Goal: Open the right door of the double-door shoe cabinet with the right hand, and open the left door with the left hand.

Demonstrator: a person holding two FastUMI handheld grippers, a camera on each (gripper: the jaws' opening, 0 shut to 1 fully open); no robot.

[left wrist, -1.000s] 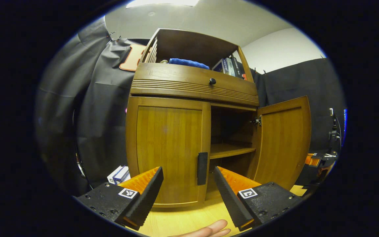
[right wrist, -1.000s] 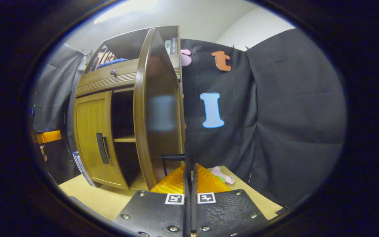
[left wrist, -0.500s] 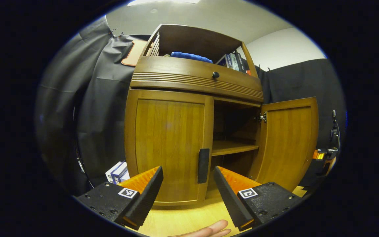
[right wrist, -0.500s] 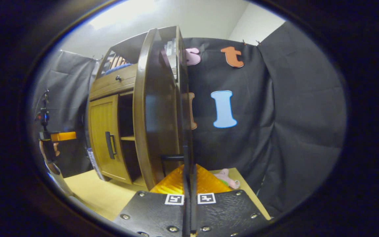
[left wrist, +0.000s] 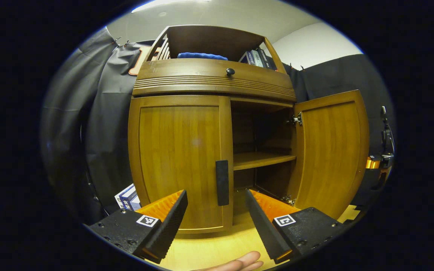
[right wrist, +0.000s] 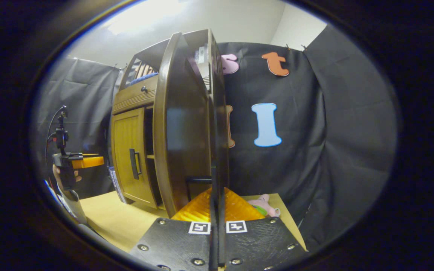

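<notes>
1. My left gripper (left wrist: 216,214) is spread wide and holds nothing; its ribbed, wedge-shaped fingers frame the handle (left wrist: 222,183) of the left door without touching it, above a smooth pale wooden tabletop (left wrist: 209,248).
2. A fingertip of my hand (left wrist: 239,262) shows at the bottom edge of the left gripper view.
3. My right gripper (right wrist: 217,205) has its fingers pressed together along the edge of the right door (right wrist: 187,124); I cannot tell whether both actually press on the dark handle (right wrist: 198,180) just above them.
4. The shoe cabinet (left wrist: 217,86) stands on the table, made of glossy brown wood with curved fronts.
5. Its left door (left wrist: 181,162) is closed flat, with a black vertical bar handle near the inner edge.
6. The right door stands swung out, showing its grained inner panel and metal hinges.
7. The open compartment behind it holds one bare wooden shelf (left wrist: 262,159).
8. Above the doors runs a grooved drawer front with a small round black knob (left wrist: 230,71).
9. The open top compartment holds a folded blue cloth (left wrist: 202,56) and upright books (left wrist: 256,58).
10. Boxes (left wrist: 126,195) stand beside the cabinet's left foot.
11. A pink soft toy (right wrist: 264,203) lies on the table near the booth cloth.
</notes>
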